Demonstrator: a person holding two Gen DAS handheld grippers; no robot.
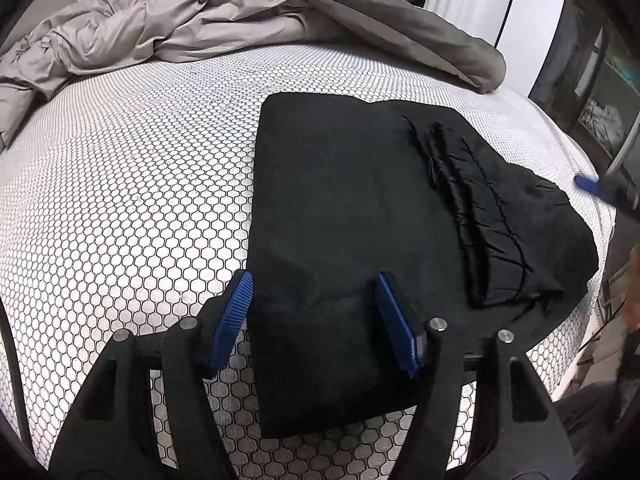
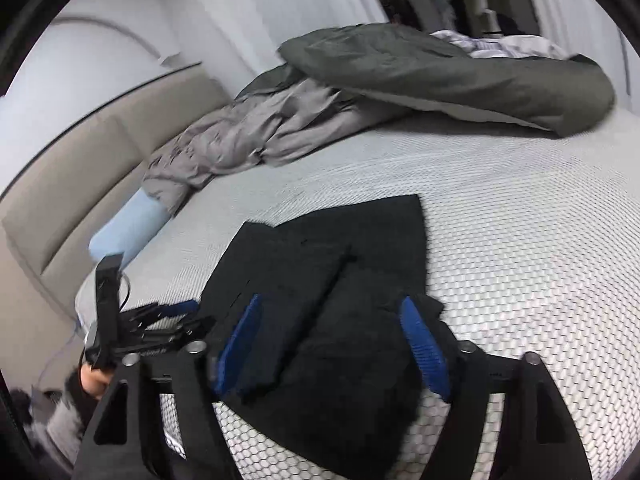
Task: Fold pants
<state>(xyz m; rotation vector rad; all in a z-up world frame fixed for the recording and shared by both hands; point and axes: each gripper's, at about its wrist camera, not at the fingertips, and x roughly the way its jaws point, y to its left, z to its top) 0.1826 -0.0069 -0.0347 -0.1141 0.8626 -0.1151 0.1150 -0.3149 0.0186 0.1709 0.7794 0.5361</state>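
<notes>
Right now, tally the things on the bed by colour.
Black: 1, the pants
Light grey-beige: 1, the crumpled sheet
Dark grey: 1, the duvet
Light blue: 1, the pillow
Total: 4

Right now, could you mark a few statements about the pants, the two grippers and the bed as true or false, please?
1. The black pants lie on a honeycomb-patterned mattress. True.
2. The left gripper is shut on the fabric. False: its jaws stand open, above the pants.
3. The right gripper is open. True.
4. The pants hang off a chair. False: they rest folded on the bed.
5. Crumpled grey bedding sits at the far side of the mattress. True.
</notes>
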